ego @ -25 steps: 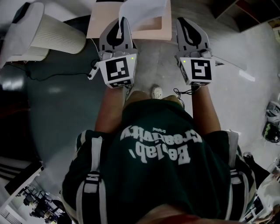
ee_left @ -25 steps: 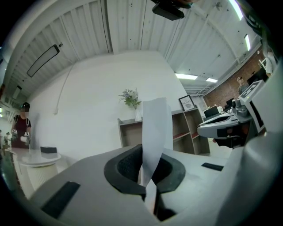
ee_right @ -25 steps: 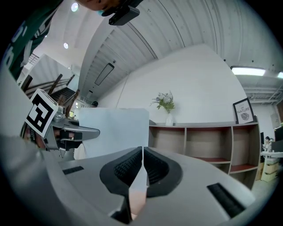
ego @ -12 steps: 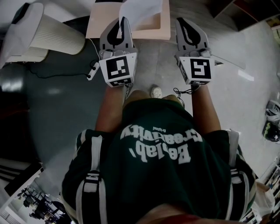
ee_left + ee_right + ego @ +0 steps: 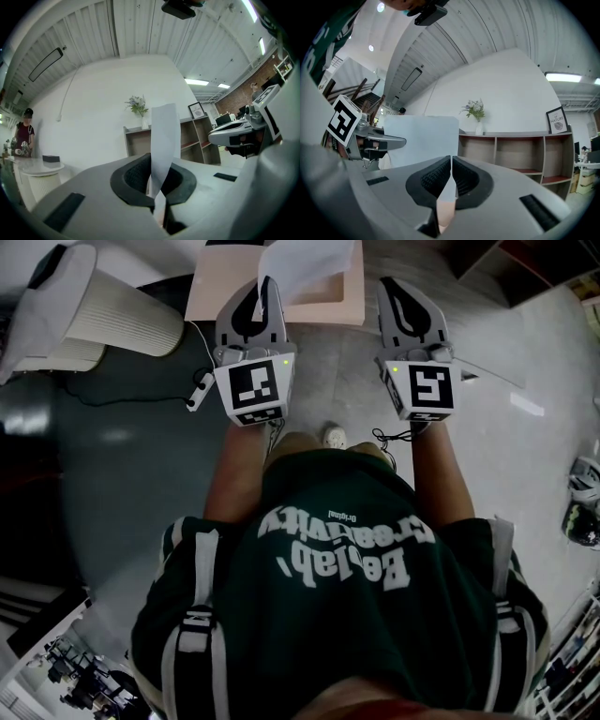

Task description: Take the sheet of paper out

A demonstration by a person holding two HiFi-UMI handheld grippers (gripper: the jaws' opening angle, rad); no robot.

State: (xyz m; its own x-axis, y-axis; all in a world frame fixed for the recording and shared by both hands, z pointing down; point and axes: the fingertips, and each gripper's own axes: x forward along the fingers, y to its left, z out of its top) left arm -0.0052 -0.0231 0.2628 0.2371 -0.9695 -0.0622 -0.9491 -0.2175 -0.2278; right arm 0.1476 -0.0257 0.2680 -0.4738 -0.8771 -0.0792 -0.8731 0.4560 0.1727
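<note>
A white sheet of paper [image 5: 305,263] rises from my left gripper [image 5: 265,282], whose jaws are shut on its lower edge. In the left gripper view the sheet [image 5: 164,140] stands edge-on and curls upward between the dark pads [image 5: 136,180]. Below and ahead of it lies a pale pink flat folder [image 5: 333,301]. My right gripper [image 5: 392,284] is level beside the left one, just right of the folder, its jaws closed. In the right gripper view the sheet [image 5: 422,140] shows broad and upright at the left, next to the left gripper [image 5: 370,140]. Nothing clear shows between the right pads [image 5: 464,176].
A white ribbed cylinder [image 5: 112,320] lies at the upper left, with a thin black cable [image 5: 141,399] on the grey floor. A shoe tip [image 5: 335,437] shows below the grippers. Wooden shelves [image 5: 520,154] with a vase of flowers line the white wall ahead.
</note>
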